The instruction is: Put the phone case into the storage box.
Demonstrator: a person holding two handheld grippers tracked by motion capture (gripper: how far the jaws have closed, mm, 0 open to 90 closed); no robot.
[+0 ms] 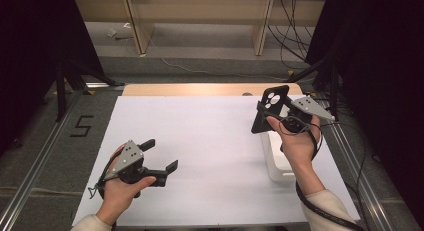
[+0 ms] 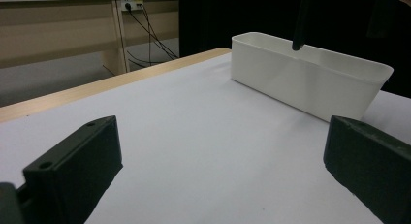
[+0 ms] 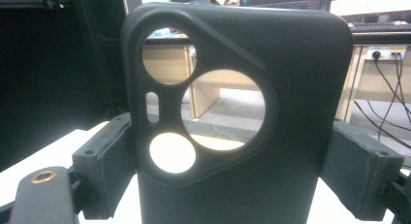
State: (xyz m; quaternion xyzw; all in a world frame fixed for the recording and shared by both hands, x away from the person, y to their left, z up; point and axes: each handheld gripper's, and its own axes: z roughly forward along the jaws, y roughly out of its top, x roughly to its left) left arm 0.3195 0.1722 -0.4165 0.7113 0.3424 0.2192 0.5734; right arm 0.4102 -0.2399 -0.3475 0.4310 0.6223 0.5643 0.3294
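Over the right side of the table: the right gripper point(image 1: 280, 113) is raised in the air, well above the white sheet point(image 1: 200, 141).
Right gripper's grip: its jaws pinch a black phone case point(image 3: 242, 136) by the two long edges, one jaw on each side; the case stands upright between them with the camera cut-outs at the top.
Case seen from above: the phone case point(image 1: 269, 108) juts up and away from the hand, tilted slightly, its long axis running away from the wrist.
Bin: a white oblong bin point(image 2: 310, 73) sits directly beneath and a little nearer the person than the held case; its long axis runs away from the person, along the sheet's right edge.
Key relation: the bin point(image 1: 275, 161) lies straight below the right gripper, so I judge the coming move to be a short drop, with the case turned so its long axis follows the bin's.
Left gripper: it point(image 1: 162, 158) rests low on the near left of the sheet, jaws spread wide with nothing between them.
Nearer hand: the right, clearly; the left is well apart from the bin.
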